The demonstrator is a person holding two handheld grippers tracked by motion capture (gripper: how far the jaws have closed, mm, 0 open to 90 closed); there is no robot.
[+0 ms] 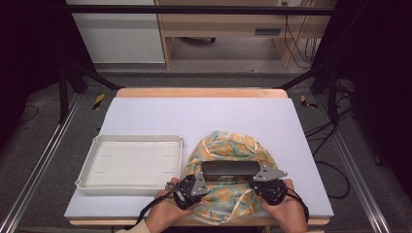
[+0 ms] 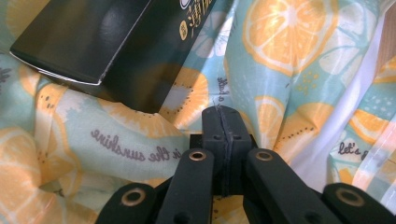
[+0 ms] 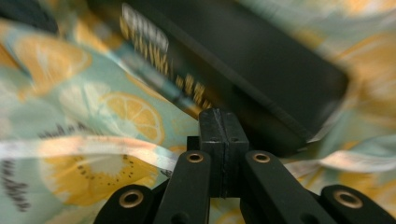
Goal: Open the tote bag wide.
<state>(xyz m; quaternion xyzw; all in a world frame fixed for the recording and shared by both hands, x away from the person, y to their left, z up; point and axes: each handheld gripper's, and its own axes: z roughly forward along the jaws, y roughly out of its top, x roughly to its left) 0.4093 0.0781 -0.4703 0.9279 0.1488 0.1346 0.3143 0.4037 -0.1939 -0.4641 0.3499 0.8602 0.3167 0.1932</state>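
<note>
A cloth bag [image 1: 228, 145] printed with orange slices on pale teal lies crumpled at the front middle of the table. A long black box [image 1: 230, 169] with gold lettering rests across it. My left gripper [image 1: 204, 186] sits at the box's left end and my right gripper [image 1: 255, 183] at its right end, each held by a hand. In the left gripper view the jaws of the left gripper [image 2: 223, 111] are pressed together just below the black box [image 2: 98, 42], over the cloth [image 2: 280, 56]. My right gripper [image 3: 223, 114] is likewise shut against the blurred box [image 3: 252, 60]. Whether either pinches cloth is unclear.
An empty white tray [image 1: 138, 138] stands to the left of the bag. A white mat [image 1: 204, 114] covers the table, bare behind the bag. The wooden front edge [image 1: 97, 222] runs close under the hands. Cables lie on the floor to the right.
</note>
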